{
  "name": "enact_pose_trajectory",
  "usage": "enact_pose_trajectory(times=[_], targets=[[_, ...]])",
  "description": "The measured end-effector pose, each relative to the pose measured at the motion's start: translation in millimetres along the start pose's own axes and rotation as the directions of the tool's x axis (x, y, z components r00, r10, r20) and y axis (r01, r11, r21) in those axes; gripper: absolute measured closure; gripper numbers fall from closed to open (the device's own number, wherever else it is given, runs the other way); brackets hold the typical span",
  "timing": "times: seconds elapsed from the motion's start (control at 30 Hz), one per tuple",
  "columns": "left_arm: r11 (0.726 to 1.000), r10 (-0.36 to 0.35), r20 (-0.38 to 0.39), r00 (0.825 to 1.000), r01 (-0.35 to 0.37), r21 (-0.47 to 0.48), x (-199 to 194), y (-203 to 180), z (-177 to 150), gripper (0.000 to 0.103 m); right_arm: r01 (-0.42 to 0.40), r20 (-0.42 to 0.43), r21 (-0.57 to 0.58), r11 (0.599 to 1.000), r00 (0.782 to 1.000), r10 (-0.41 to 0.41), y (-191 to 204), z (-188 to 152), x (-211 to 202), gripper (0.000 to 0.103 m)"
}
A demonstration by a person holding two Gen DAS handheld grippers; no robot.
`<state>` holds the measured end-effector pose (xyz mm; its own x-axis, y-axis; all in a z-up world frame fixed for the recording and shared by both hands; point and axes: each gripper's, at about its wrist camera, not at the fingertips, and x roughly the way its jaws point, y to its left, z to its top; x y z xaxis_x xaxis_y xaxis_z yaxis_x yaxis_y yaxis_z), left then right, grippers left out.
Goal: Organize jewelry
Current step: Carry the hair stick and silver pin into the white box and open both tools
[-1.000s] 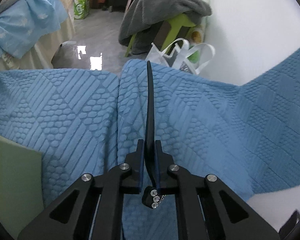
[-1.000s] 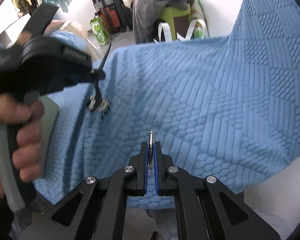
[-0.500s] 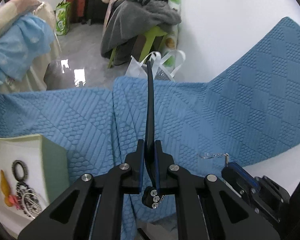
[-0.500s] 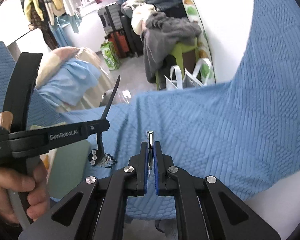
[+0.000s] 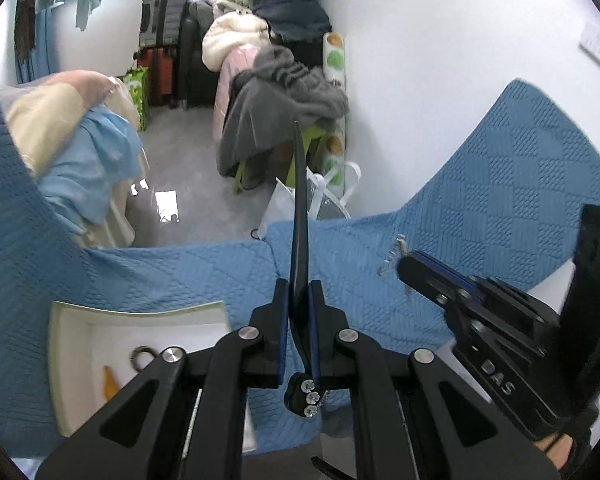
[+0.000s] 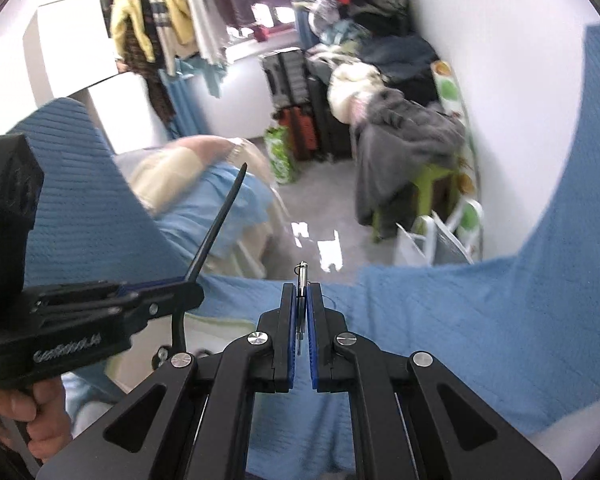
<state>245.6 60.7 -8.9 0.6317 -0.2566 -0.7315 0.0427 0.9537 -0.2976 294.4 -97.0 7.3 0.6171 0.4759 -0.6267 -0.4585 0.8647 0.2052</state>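
The left gripper (image 5: 299,300) is clamped narrow on a long, thin black hair clip (image 5: 299,208) whose tapered blade runs straight forward from between the jaws, its long axis in line with the fingers and its point aimed away toward the room; the clip's blunt hinge end, set with three small clear stones (image 5: 308,398), hangs just behind and below the pads. The right gripper (image 6: 299,300) is pinched nearly closed on a slim silver metal pendant piece (image 6: 301,280), which also lies lengthwise along the fingers, its small looped tip poking out in front of the pads. In the left wrist view a fine silver chain (image 5: 392,256) shows at the right gripper's tip, blurred. Both tools are held above a quilted blue textured cloth (image 5: 500,200). At lower left of the left wrist view a pale green open tray (image 5: 60,340) rests on the cloth, holding a dark ring (image 5: 141,357) and a small orange piece (image 5: 109,384).
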Motion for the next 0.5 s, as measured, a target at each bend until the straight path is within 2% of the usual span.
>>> enact_pose_trajectory(times=[0.1, 0.23, 0.37, 0.5], targets=[[1.000, 0.018, 0.009, 1.000, -0.018, -0.021, -14, 25, -3, 0.094, -0.037, -0.010, -0.012, 0.999, 0.999, 0.037, 33, 2, 10, 0.099], [0.996, 0.080, -0.003, 0.997, -0.080, -0.036, -16, 56, -21, 0.094, -0.063, -0.056, -0.039, 0.997, 0.997, 0.061, 70, -9, 36, 0.099], [0.992, 0.119, -0.049, 0.992, -0.121, -0.045, -2, 88, -43, 0.094, -0.076, -0.124, -0.058, 0.995, 0.990, 0.069, 93, -30, 68, 0.099], [0.989, 0.128, -0.111, 0.986, -0.136, -0.062, 18, 119, -64, 0.094, -0.074, -0.209, -0.060, 0.995, 0.976, 0.060, 105, -60, 107, 0.099]])
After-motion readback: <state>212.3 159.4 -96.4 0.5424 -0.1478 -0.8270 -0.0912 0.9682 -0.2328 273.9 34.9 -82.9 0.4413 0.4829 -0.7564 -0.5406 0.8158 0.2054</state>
